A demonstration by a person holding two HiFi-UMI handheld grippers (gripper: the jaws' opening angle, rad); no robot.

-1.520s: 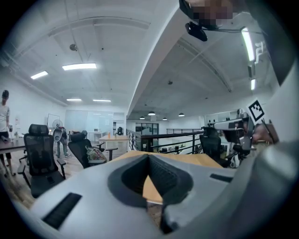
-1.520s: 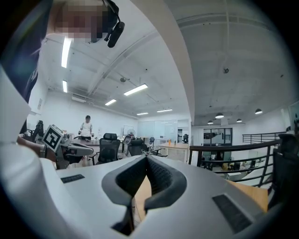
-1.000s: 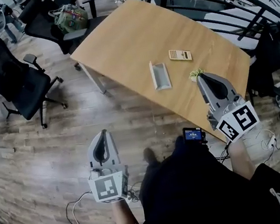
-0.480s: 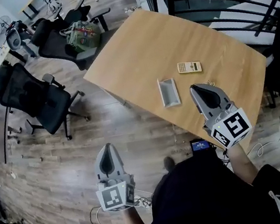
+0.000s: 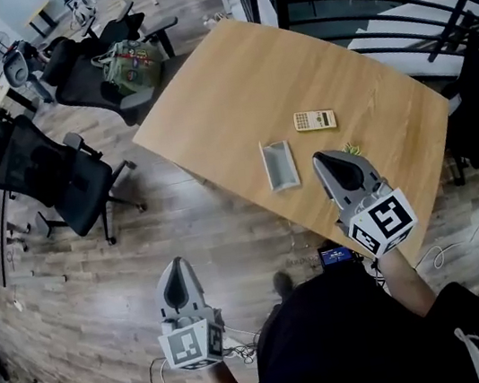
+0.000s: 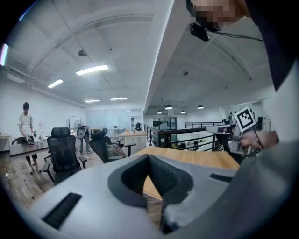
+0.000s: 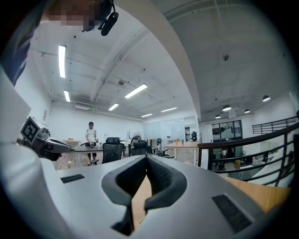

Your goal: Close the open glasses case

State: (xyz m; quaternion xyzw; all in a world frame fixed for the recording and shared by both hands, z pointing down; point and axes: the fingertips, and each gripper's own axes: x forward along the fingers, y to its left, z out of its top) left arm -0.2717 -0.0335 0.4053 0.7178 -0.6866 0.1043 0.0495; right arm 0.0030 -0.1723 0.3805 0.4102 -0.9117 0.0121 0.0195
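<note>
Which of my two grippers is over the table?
The right gripper: it is over the wooden table beside the glasses case; the left gripper hangs over the floor.

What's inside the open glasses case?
The glasses case lies open on the table; only its pale grey interior shows, no glasses seen. Anything tucked against its raised side is hidden.
</note>
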